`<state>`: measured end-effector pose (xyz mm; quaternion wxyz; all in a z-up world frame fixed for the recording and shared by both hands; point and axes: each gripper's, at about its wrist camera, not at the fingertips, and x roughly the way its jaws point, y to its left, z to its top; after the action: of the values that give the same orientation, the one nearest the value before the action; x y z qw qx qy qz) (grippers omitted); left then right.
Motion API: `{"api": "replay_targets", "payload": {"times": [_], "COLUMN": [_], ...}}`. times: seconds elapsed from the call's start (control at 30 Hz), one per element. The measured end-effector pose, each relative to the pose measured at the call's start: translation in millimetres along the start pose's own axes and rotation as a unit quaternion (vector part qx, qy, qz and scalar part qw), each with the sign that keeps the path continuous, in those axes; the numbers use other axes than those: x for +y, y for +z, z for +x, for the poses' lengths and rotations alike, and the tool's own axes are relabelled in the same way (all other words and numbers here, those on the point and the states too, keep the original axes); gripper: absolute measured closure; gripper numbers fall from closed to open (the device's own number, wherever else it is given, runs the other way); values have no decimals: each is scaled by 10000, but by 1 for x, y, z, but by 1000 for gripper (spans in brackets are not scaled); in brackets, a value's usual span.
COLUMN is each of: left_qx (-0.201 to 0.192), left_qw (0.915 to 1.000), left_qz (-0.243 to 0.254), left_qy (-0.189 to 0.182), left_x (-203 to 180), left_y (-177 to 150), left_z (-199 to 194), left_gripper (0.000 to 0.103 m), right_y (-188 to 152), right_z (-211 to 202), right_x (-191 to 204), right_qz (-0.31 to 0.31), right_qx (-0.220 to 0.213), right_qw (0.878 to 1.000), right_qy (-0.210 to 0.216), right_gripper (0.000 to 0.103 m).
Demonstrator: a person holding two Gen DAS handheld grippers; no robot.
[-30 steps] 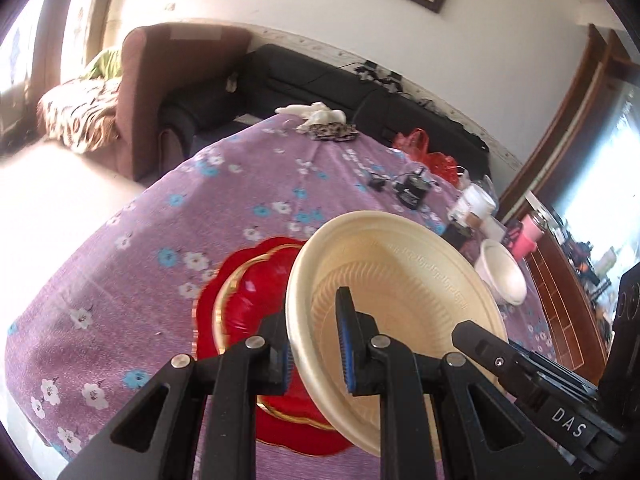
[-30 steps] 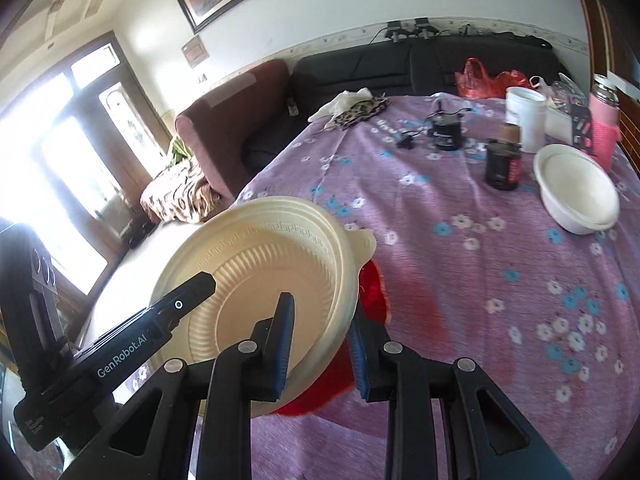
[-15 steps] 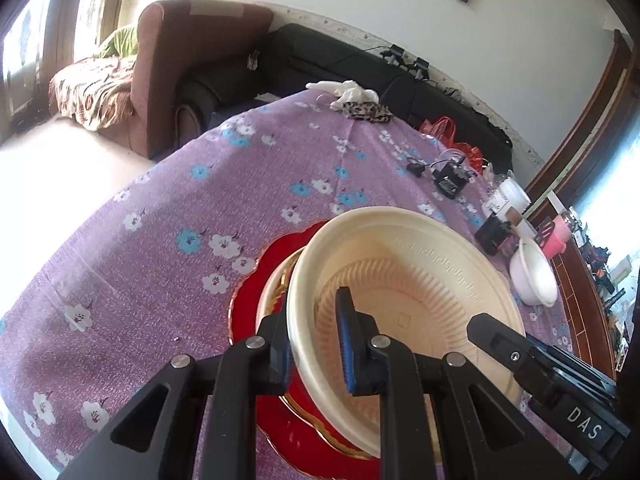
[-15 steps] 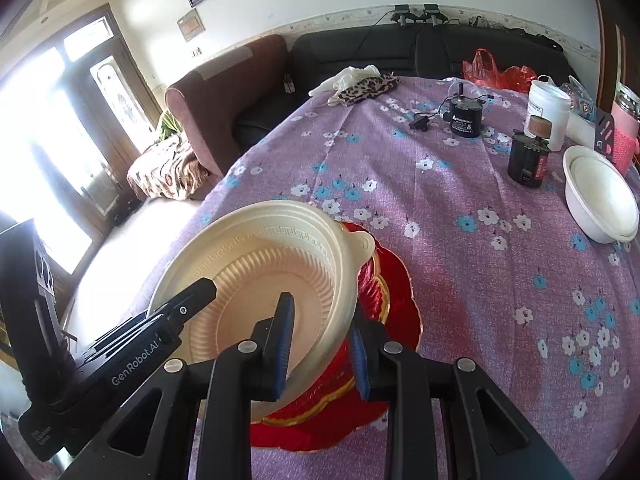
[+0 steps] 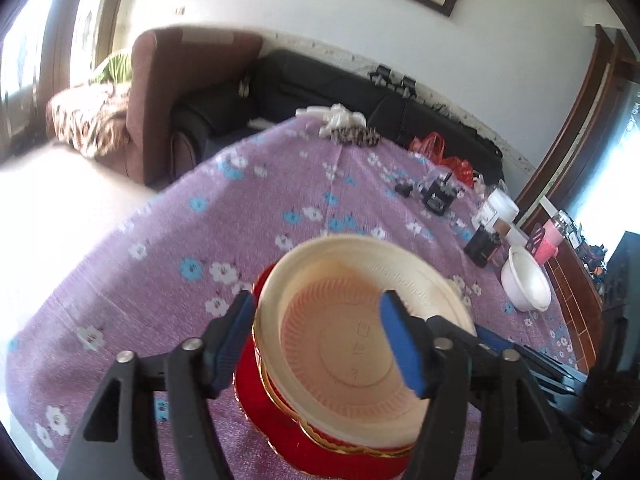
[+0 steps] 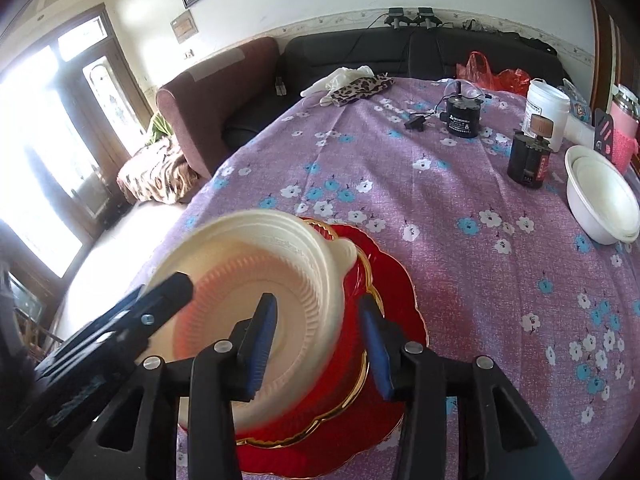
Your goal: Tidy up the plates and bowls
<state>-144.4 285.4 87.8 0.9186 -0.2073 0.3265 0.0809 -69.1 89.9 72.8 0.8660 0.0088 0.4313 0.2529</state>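
Observation:
A cream plastic bowl (image 5: 340,344) (image 6: 256,264) rests in a gold-rimmed red dish (image 6: 360,364) that lies on a larger red plate (image 5: 248,384) (image 6: 400,292) on the purple flowered tablecloth. My left gripper (image 5: 316,304) straddles the bowl's near left rim; its jaws are opening and the blue pads stand clear of the rim. My right gripper (image 6: 316,302) straddles the right rim, also opening, and its pads do not press on it. The left gripper's black body (image 6: 120,328) shows in the right wrist view.
A white bowl (image 5: 524,284) (image 6: 600,200) stands at the far right. Near it are a black jar (image 6: 528,160), a white tub (image 6: 546,108), a pink cup (image 6: 624,132) and a black device (image 6: 460,118). The table edge drops off to the left.
Both grippers' jaws have spread and let go of the cream bowl. The bowl, tilted and held before, now lies flat on the red plates.

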Motion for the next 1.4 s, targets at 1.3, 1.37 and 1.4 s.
{"api": "replay_targets", "payload": {"times": [1.3,1.37,1.4], "left_qx": [-912,-888,-882], "left_qw": [9785,9774,9767], "left_qz": [1848,1917,1955], "left_qy": [22,13,9], "left_x": [-150,-159,-163], "left_y": [-44,-47,-48], "left_z": [-97,-97,-97], "left_gripper": [16,16,16], "right_y": [-57,-60,-61], "right_z": [-146,-148,-149], "right_x": [-104,-114,-117], "right_qz": [504,589,627], "right_qx": [-1418,-1420,-1421], "right_qw": [9871,9866,9864], "right_qy": [-548,-542,-544], "right_gripper": [28,28,28]}}
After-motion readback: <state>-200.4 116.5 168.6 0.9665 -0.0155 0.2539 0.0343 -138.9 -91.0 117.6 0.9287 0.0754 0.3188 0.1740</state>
